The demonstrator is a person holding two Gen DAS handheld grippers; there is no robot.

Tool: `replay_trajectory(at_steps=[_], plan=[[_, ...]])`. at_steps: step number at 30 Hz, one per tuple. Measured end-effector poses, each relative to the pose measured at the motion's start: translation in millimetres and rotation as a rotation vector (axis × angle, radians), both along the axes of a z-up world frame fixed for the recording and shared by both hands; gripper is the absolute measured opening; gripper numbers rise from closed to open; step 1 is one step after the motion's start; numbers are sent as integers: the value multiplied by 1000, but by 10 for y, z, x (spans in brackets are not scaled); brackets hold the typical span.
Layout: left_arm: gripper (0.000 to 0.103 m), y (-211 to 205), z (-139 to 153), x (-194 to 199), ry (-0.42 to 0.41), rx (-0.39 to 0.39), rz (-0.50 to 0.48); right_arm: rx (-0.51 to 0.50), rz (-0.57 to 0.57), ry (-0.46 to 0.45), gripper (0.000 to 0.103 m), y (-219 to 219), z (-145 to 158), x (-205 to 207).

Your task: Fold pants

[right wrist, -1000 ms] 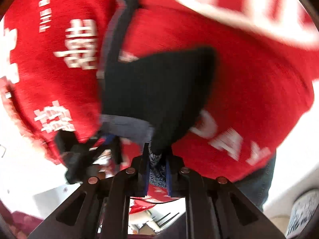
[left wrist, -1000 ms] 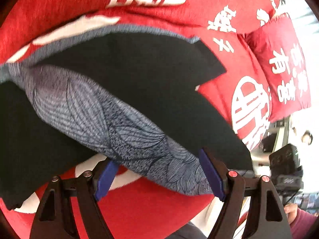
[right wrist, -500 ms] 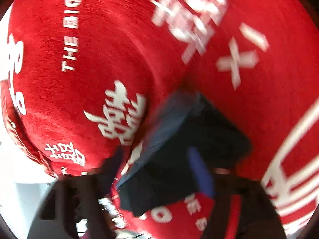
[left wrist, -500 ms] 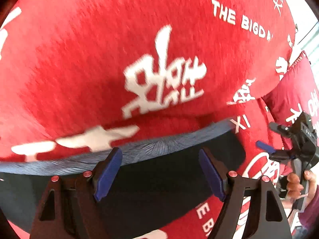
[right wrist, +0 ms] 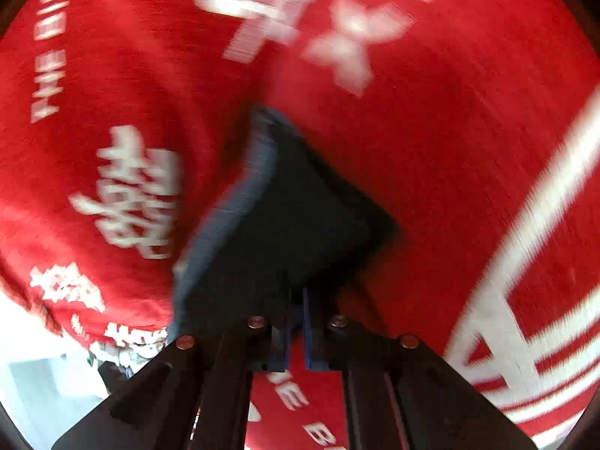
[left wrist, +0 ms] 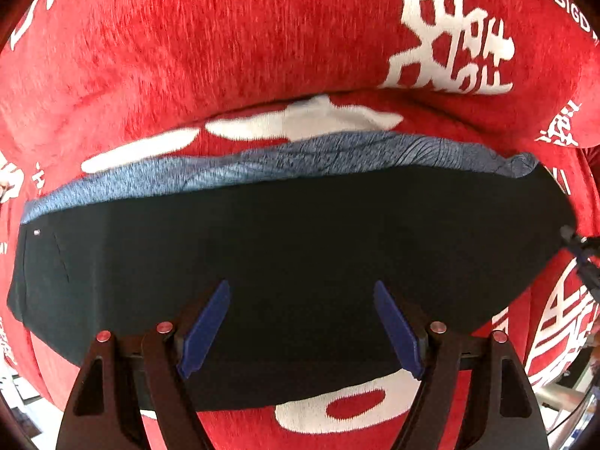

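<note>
Left gripper (left wrist: 300, 330) spread above pants (left wrist: 285, 262); right gripper (right wrist: 296, 333) closed, empty.

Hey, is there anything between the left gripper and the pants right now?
Nothing visible. The left gripper is open right over the black pants, which lie flat on the red blanket with no other object between.

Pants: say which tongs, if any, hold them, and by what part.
The left tongs are open over the pants, holding nothing. The right tongs look shut at the pants' near edge; blur hides any pinch.
</note>
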State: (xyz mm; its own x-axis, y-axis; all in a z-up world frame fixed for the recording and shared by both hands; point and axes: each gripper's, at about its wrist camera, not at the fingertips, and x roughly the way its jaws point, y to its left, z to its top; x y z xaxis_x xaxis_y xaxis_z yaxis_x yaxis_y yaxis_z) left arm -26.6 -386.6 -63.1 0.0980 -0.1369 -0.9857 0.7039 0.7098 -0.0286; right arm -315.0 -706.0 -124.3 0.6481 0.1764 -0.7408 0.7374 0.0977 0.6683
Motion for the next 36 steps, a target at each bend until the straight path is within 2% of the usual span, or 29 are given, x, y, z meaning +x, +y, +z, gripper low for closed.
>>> replay_trajectory(at_steps=[2,3,4,5,6,7,8,10,12,13,14,15,16,17,18,20,22,23,24,25,26,28,29,30,32,33,36], plan=[[80,-66,-11,18,-10,21,-10,-45,74,43,9,-26,95,107],[80,-104,6,36,-12,20,-9,-44,113,120,12,-25,63,132],[80,-137,43,47,-19,10,-6,-30,128,173,21,-20,28,122],[80,-169,77,64,-30,-2,-3,-7,119,184,25,8,4,51],[80,-204,124,87,-48,-20,-1,12,99,156,31,33,4,-9],[80,-252,135,105,-57,-27,-2,39,72,119,53,65,-15,-73],[80,-299,110,125,-57,-29,-5,65,46,94,70,94,-52,-129],[80,-437,-32,170,-49,-14,-6,86,22,51,70,107,-166,-154],[80,-563,-232,182,-52,13,-7,130,-36,-32,69,60,-335,-126],[80,-595,-346,182,-50,34,-1,150,-74,-59,63,35,-415,-104],[83,-601,-404,184,-53,43,11,173,-114,-73,34,20,-499,-72],[84,-597,-398,178,-72,38,25,201,-141,-57,15,-10,-568,-35],[84,-603,-377,173,-72,44,24,223,-158,-42,14,-28,-577,-20],[84,-601,-345,163,-64,47,16,204,-166,-55,13,-24,-476,-14],[84,-582,-297,146,-57,37,1,161,-148,-83,13,-15,-339,3],[84,-543,-292,131,-57,56,-21,65,-89,-77,13,-12,-33,-50],[89,-524,-386,135,-46,68,-12,59,-53,-27,17,-73,-52,-109],[93,-523,-390,160,-52,72,4,64,-34,73,27,-105,-162,-165],[93,-533,-377,187,-38,76,14,78,-42,152,25,-129,-243,-221],[93,-530,-339,199,-39,76,17,115,-88,105,26,-155,-281,-308],[93,-525,-291,201,-50,71,14,113,-130,108,28,-156,-224,-400],[93,-518,-125,201,-91,45,-10,42,-136,163,31,-126,-22,-521],[93,-520,-66,201,-111,39,-19,-29,-122,197,31,-80,185,-539],[93,-532,-19,205,-127,31,-27,-81,-102,188,31,-42,328,-497],[93,-626,0,218,-139,21,-35,-192,3,160,31,27,599,-288],[93,-693,-45,228,-138,30,-30,-223,101,130,31,62,658,-44],[93,-880,-232,236,-145,61,3,-249,314,112,31,164,513,680]])
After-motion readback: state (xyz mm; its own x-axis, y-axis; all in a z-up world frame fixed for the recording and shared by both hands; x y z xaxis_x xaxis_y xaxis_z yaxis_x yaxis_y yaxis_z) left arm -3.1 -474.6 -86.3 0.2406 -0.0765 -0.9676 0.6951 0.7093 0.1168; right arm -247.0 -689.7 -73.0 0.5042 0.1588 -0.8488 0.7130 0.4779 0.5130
